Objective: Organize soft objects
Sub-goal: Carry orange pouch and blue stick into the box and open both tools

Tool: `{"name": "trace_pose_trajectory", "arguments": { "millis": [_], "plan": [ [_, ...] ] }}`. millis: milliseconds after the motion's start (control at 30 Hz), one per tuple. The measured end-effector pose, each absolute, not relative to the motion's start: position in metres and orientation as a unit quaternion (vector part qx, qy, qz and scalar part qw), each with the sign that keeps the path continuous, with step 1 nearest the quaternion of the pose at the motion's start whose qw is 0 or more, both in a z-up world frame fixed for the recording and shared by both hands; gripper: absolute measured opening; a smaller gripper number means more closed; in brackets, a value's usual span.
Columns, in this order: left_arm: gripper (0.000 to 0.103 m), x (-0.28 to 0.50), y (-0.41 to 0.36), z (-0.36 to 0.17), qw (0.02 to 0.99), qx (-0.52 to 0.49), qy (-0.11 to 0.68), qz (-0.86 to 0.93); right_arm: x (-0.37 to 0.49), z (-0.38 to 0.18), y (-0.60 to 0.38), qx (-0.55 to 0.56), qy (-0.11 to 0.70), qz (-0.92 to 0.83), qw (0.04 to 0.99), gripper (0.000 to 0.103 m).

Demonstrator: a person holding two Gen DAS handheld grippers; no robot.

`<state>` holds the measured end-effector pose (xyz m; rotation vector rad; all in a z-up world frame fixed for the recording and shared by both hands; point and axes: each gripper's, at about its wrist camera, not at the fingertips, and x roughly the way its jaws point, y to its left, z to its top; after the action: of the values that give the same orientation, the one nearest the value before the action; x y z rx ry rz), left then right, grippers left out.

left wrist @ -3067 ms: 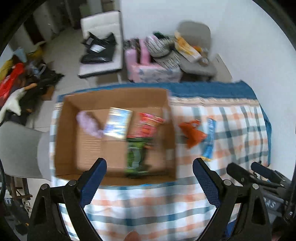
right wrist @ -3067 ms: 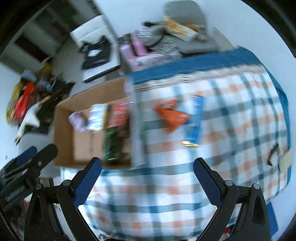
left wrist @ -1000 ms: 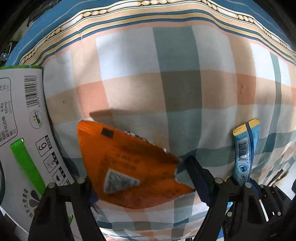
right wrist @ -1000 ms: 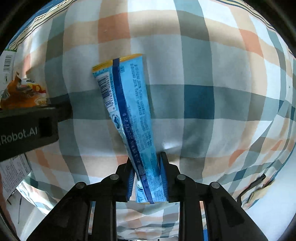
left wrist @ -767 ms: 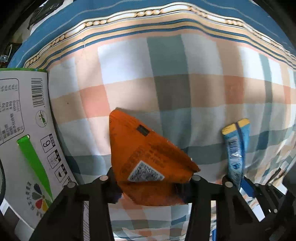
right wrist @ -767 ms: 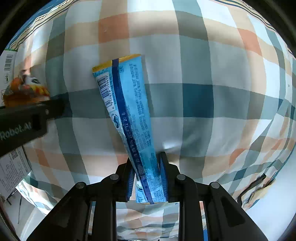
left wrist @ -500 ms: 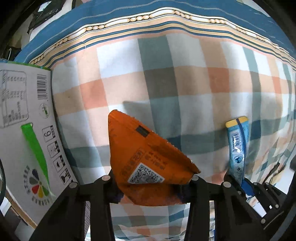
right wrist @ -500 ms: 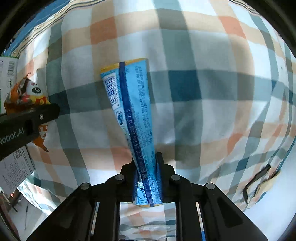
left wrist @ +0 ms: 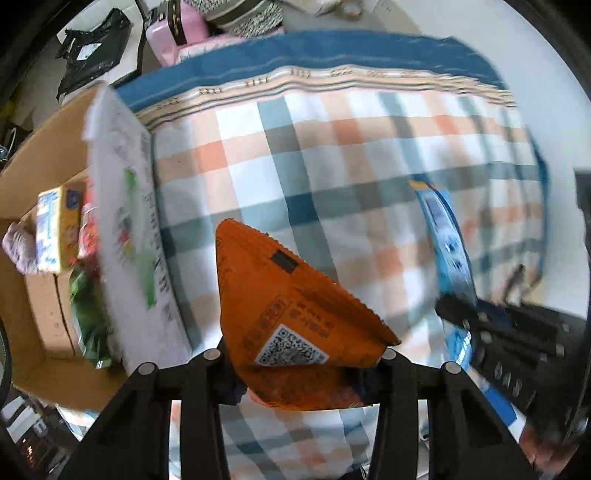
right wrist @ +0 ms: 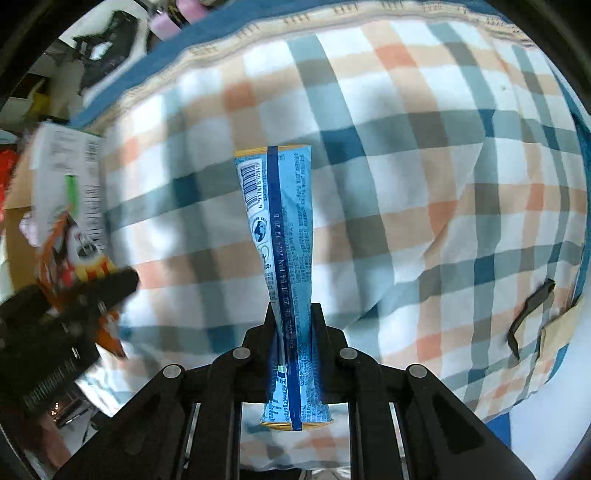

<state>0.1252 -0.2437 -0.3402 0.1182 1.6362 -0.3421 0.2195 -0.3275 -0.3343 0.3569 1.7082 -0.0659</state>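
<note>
My left gripper (left wrist: 299, 360) is shut on an orange snack packet (left wrist: 284, 302) and holds it above the checked tablecloth (left wrist: 332, 155). My right gripper (right wrist: 293, 325) is shut on a long blue snack packet (right wrist: 284, 229), also lifted off the cloth. The blue packet shows in the left wrist view (left wrist: 447, 243) at the right, and the orange packet shows in the right wrist view (right wrist: 70, 258) at the left. A cardboard box (left wrist: 40, 302) stands at the left with several packets inside.
The box's white flap (left wrist: 129, 221) stands up between the box and the cloth. The far table edge has a blue border (left wrist: 295, 55). Chairs with clutter (left wrist: 207, 22) stand beyond the table. Tape pieces (right wrist: 535, 310) lie at the cloth's right edge.
Both grippers have risen and pulled back with their packets. More of the table, the box and the room behind now shows. The box has come into view at the left.
</note>
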Motion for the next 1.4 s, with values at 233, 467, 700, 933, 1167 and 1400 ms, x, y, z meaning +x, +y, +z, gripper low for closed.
{"name": "trace_pose_trajectory", "arguments": {
  "millis": [233,467,700,933,1167,1400],
  "plan": [
    [0.039,0.144,-0.144,-0.256,0.708,0.017,0.685,-0.170,0.212,-0.262,-0.273,0.163,0.709,0.018,0.686,0.016],
    [0.039,0.190,-0.020,-0.188,0.742,0.007,0.656,-0.139,0.224,-0.221,-0.174,0.158,0.690,0.080,0.702,0.016],
    [0.039,0.220,0.069,-0.185,0.757,0.006,0.649,-0.081,0.250,-0.222,-0.092,0.146,0.691,0.086,0.703,0.016],
    [0.039,0.257,0.129,-0.233,0.735,-0.006,0.676,-0.046,0.275,-0.239,-0.047,0.130,0.703,0.049,0.698,0.016],
    [0.039,0.283,0.155,-0.291,0.696,-0.025,0.716,-0.034,0.296,-0.275,-0.032,0.107,0.714,0.007,0.692,0.016],
    [0.042,0.294,0.159,-0.337,0.660,-0.017,0.751,-0.027,0.301,-0.309,-0.032,0.097,0.726,-0.025,0.680,0.016]
  ]
}}
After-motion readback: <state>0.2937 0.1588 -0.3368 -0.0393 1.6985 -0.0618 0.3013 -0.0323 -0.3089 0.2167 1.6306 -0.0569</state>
